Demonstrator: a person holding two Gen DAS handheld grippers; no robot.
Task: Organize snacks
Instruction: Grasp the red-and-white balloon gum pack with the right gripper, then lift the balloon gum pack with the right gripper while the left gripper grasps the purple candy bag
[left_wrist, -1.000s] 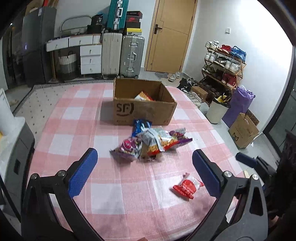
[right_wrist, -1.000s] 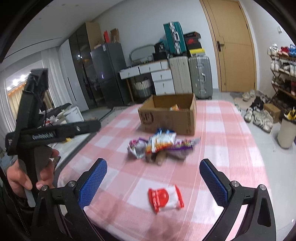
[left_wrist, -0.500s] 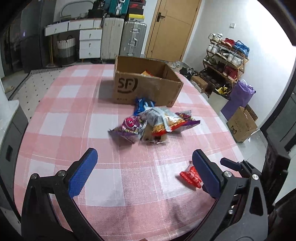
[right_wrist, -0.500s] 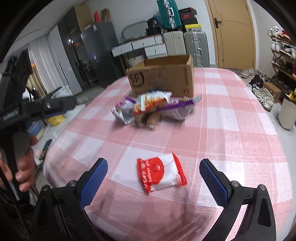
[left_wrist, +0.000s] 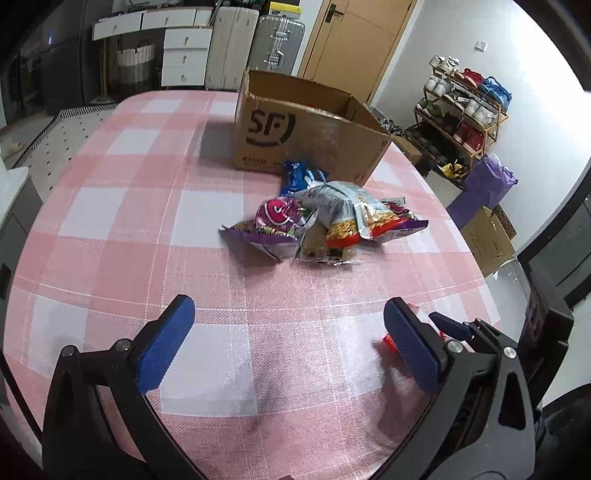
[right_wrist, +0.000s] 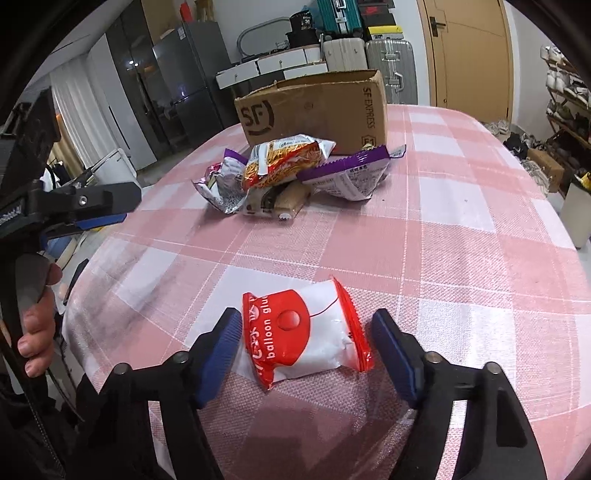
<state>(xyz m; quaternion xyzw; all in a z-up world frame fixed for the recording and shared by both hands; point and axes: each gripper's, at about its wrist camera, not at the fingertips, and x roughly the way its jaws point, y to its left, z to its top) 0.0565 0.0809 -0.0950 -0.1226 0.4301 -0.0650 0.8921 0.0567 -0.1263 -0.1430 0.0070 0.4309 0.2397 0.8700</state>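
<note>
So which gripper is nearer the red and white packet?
Right. The right gripper straddles the red and white packet, its jaws just closing in. The left gripper hangs open beside it.

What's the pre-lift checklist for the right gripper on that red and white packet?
1. Red and white packet sits between the right gripper pads: ok.
2. Pads pressing on the packet: not ok; the jaws have just been closing, the left pad is at its edge, and a gap shows at the right pad.
3. Packet clear of the snack pile: ok.
4. Cardboard box open on top: ok.
5. Left gripper open and empty, off to the side: ok.
6. Packet lying flat on the tablecloth: ok.
</note>
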